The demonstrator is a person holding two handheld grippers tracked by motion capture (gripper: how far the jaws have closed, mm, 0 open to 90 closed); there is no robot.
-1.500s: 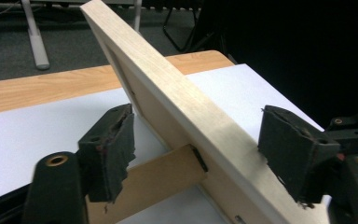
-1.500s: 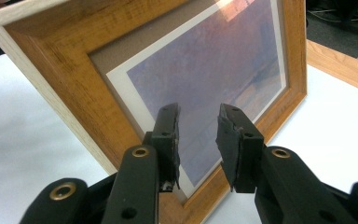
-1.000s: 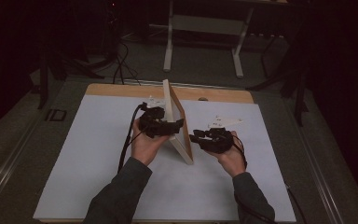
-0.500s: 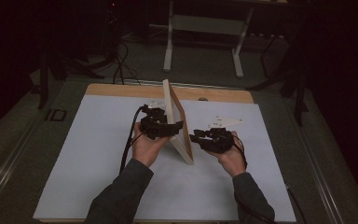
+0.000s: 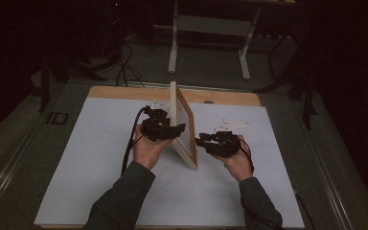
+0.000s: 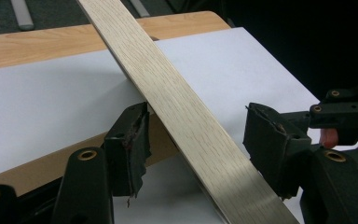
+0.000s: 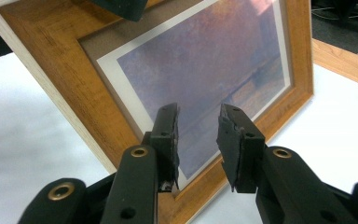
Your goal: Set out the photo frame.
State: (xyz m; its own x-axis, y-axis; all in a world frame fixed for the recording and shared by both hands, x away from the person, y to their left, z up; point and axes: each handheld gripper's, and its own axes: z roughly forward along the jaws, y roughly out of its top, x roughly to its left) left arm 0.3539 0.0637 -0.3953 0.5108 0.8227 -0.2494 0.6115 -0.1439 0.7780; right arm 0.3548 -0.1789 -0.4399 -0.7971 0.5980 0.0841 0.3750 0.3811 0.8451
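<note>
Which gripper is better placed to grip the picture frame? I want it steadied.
Left. The left gripper straddles the picture frame edge, jaws just closing; the right gripper merely faces its glass.

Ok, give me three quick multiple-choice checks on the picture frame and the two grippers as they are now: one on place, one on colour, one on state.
1. Where does the picture frame stand?
A. On its edge on the white sheet, between the two grippers
B. Flat on the floor
C. On the stand behind the table

2. What colour is the frame's front border?
A. Black
B. Orange-brown wood
C. Red

3. How are the left gripper and the frame's edge placed?
A. The gripper is far from the frame
B. The jaws are shut with nothing between them
C. The pale top edge runs between its jaws, with a gap at the right pad

Answers:
1 A: the high view shows it upright on the sheet, with the right gripper facing its front.
2 B: the right gripper view shows orange-brown wood.
3 C: the left gripper view shows the gap; its jaws have just been closing.
</note>
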